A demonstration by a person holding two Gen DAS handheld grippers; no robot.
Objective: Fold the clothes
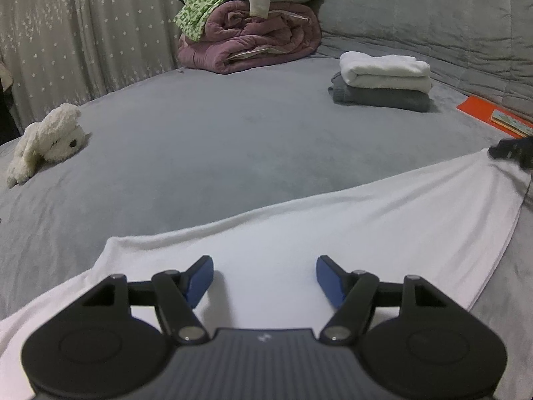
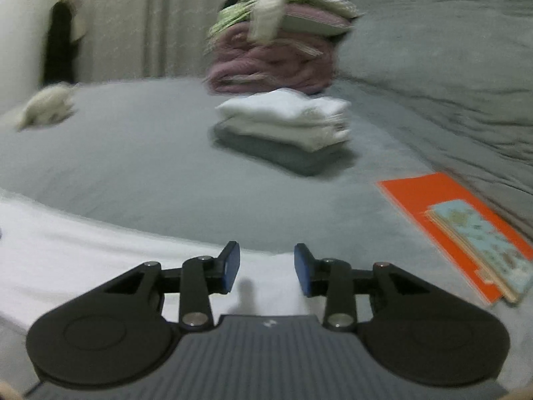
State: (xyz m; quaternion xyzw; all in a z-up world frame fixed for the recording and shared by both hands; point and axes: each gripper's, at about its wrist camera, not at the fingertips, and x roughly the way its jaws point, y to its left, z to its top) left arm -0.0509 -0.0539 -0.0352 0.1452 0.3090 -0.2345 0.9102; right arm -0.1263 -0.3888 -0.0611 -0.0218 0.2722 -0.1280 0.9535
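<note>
Looking along the left gripper (image 1: 265, 278) from the left wrist: jaws spread wide, blue pads well apart, holding nothing, hovering over a white garment (image 1: 333, 233) spread flat across the near part of the grey bed (image 1: 200, 153). At the far right edge, the tip of the right gripper (image 1: 513, 150) at the garment's raised corner; cannot tell from here whether touching. Farther back, a folded white garment (image 1: 386, 71) stacked on a folded grey garment (image 1: 383, 98); behind them a rolled mauve quilt (image 1: 253, 40) topped with green-patterned cloth (image 1: 200, 6); a white plush dog (image 1: 46, 140) lying at the left; an orange folder (image 1: 489, 115) at the right; star-printed curtain (image 1: 83, 40) behind. From the right wrist, blurred by motion: jaws partly open, pads clearly apart with nothing between them, poised above the white garment's edge (image 2: 100, 253). Ahead, the same white-on-grey folded stack (image 2: 286, 123), the mauve quilt (image 2: 266, 63) beyond it, the plush dog (image 2: 46, 106) at the left, and the orange folder (image 2: 433, 206) at the right, carrying a pale blue patterned booklet (image 2: 479, 236).
</note>
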